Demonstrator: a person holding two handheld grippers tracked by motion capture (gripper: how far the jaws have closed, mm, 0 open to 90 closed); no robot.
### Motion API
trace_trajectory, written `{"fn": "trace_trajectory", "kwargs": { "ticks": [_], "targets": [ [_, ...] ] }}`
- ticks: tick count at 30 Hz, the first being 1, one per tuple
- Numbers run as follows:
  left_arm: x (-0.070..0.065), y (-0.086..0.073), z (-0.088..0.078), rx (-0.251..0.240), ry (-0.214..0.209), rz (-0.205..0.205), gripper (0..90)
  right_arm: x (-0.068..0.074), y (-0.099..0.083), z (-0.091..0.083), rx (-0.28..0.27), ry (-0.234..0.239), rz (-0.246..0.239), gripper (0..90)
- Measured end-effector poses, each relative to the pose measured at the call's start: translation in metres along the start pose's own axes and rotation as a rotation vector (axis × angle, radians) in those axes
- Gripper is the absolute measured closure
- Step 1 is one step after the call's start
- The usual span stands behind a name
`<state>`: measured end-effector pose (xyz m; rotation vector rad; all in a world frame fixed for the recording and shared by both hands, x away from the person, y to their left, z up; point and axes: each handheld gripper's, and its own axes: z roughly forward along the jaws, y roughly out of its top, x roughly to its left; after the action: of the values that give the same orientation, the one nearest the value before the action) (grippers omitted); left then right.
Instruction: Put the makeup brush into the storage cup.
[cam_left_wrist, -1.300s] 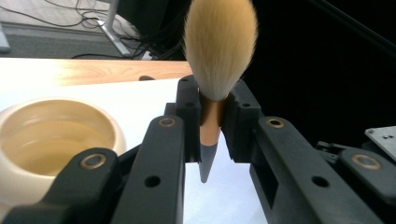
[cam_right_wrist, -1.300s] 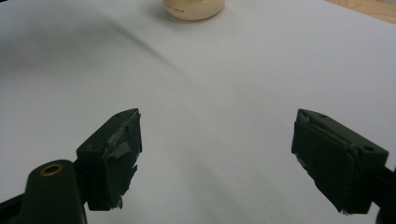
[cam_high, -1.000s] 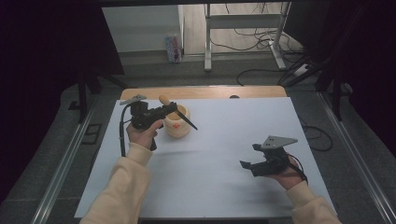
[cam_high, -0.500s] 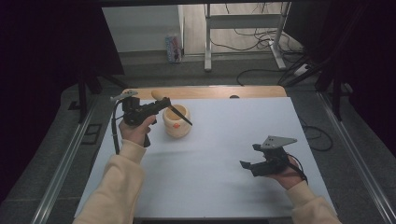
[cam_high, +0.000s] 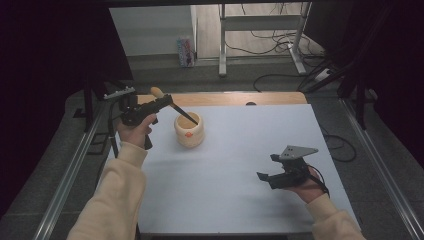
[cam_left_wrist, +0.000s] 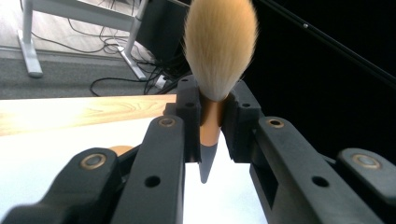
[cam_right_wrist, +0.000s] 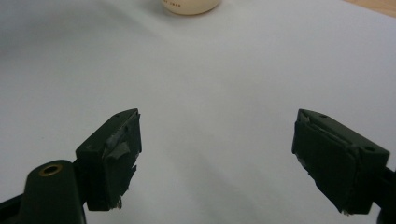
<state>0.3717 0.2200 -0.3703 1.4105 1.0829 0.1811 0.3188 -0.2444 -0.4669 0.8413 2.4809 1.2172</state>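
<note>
My left gripper (cam_high: 166, 102) is held above the table's far left, shut on a brush (cam_high: 183, 115). In the left gripper view the jaws (cam_left_wrist: 212, 100) clamp its copper ferrule, with the tan bristles (cam_left_wrist: 219, 46) standing up above them and the dark pointed handle (cam_left_wrist: 206, 161) hanging below. From above, the handle slants down to the right, its tip at the mouth of a cream cup (cam_high: 189, 134). My right gripper (cam_high: 269, 175) rests low near the front right with its jaws wide apart (cam_right_wrist: 217, 135) and nothing between them. The cup (cam_right_wrist: 189, 5) sits far ahead of it.
A white sheet (cam_high: 235, 165) covers the table, with a wooden strip (cam_high: 260, 98) bare along the far edge. Metal rails (cam_high: 75, 165) run along both sides. Beyond the table lie a grey floor, cables and a white stand (cam_high: 260, 35).
The left hand has drawn the brush up and to the left, so the handle tip has come back from past the cup to its mouth. The right gripper has stayed still.
</note>
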Motion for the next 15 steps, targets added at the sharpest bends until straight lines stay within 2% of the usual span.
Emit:
{"fn": "trace_trajectory", "kwargs": {
  "ticks": [2,7,9,15],
  "targets": [
    [0.000,0.002,-0.002,-0.004,0.003,-0.005,78.6,0.000,0.000,-0.001,-0.004,-0.011,-0.004,16.1],
    [-0.001,0.008,-0.006,-0.007,0.010,0.014,78.6,-0.003,0.001,-0.005,-0.044,-0.047,0.011,17.4],
    [-0.002,0.011,-0.007,-0.007,0.020,0.032,78.6,-0.003,0.001,-0.006,-0.051,-0.049,0.016,17.6],
    [0.001,0.015,-0.009,-0.008,0.040,0.033,78.6,-0.002,0.000,-0.004,-0.036,-0.032,0.006,17.6]
  ]
}}
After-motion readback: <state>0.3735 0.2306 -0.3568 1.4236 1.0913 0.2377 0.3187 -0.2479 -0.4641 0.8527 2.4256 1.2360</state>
